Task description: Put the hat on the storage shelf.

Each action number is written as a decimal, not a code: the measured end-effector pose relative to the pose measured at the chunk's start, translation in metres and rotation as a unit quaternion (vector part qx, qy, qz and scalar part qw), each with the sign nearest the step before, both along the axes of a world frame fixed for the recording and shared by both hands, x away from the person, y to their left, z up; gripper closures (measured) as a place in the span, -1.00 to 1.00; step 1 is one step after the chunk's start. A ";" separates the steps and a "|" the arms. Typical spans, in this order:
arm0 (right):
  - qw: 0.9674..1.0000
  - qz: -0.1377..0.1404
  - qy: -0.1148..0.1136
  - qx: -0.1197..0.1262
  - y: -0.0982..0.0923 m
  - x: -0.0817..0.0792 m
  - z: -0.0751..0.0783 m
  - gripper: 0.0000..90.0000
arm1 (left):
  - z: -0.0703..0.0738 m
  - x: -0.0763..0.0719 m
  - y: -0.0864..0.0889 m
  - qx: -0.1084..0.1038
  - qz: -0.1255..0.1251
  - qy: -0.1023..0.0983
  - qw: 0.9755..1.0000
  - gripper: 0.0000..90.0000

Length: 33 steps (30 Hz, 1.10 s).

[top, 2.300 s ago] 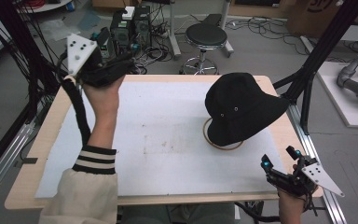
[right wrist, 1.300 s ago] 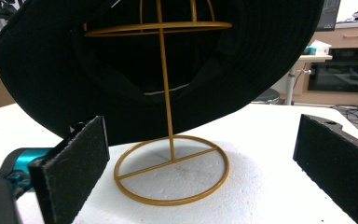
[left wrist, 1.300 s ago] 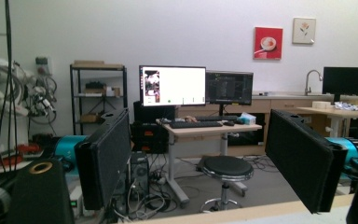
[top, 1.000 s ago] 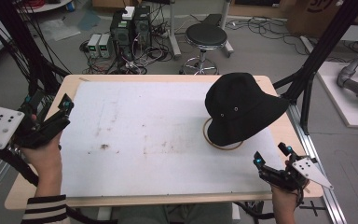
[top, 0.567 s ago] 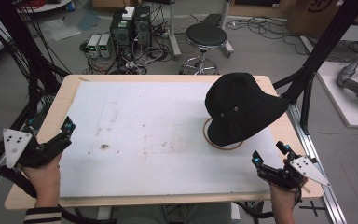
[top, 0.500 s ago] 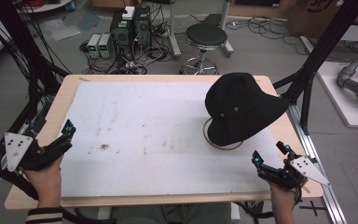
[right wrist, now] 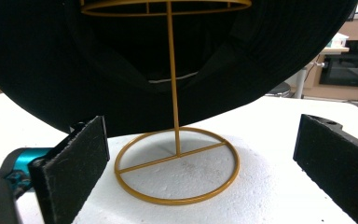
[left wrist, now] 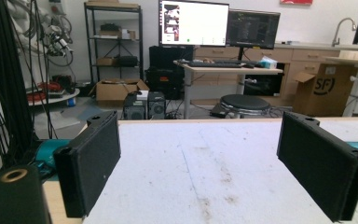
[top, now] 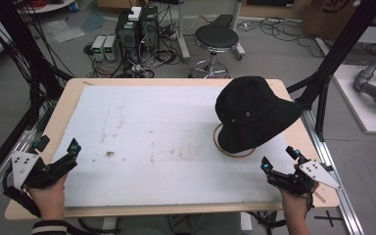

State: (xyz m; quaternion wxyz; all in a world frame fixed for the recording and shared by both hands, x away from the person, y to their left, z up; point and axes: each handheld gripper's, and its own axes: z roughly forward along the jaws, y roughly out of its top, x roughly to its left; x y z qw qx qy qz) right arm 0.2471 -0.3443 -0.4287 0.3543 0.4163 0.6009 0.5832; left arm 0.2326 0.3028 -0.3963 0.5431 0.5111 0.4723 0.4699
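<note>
- A black bucket hat (top: 252,113) sits on a thin gold wire stand (right wrist: 176,164) in the right part of the high view, on the white sheet (top: 166,137) that covers the wooden table (top: 63,103).
- In the right gripper view the stand has a round ring at the bottom, flat on the sheet, and a straight pole going up into the hat (right wrist: 168,56). The hat hangs over the ring like a roof.
- The left gripper (top: 56,155) is in the lower left of the high view, at the near left edge of the table. A hand (top: 49,198) holds it from below.
- Its fingers (left wrist: 91,165) are spread wide apart, with nothing between them. In the left gripper view they point across the bare sheet, which has some brown smudges.
- The right gripper (top: 280,160) is in the lower right of the high view, at the near edge of the table, just in front of the hat. A hand (top: 293,205) holds it too.
- Its fingers (right wrist: 72,165) are also spread wide and hold nothing. The gold ring shows between them but farther off, not touching them.
- Past the table, in the top of the high view, there is a round black stool (top: 217,36) and some computer boxes (top: 137,27) with cables on the floor.
- The left gripper view shows two screens (left wrist: 193,22) on a desk far back.
</note>
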 end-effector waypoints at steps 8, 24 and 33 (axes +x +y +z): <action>1.000 0.003 0.001 0.004 0.003 0.002 0.001 -0.93 | -0.001 -0.005 -0.001 0.014 -0.009 0.001 1.000 -0.71; 1.000 0.006 0.001 0.003 0.004 0.001 0.001 -0.93 | -0.006 -0.005 0.000 -0.016 -0.009 0.001 1.000 -0.72; 1.000 0.002 -0.002 0.004 0.001 -0.003 0.002 -0.93 | -0.006 -0.005 -0.002 -0.021 0.000 -0.008 1.000 -0.71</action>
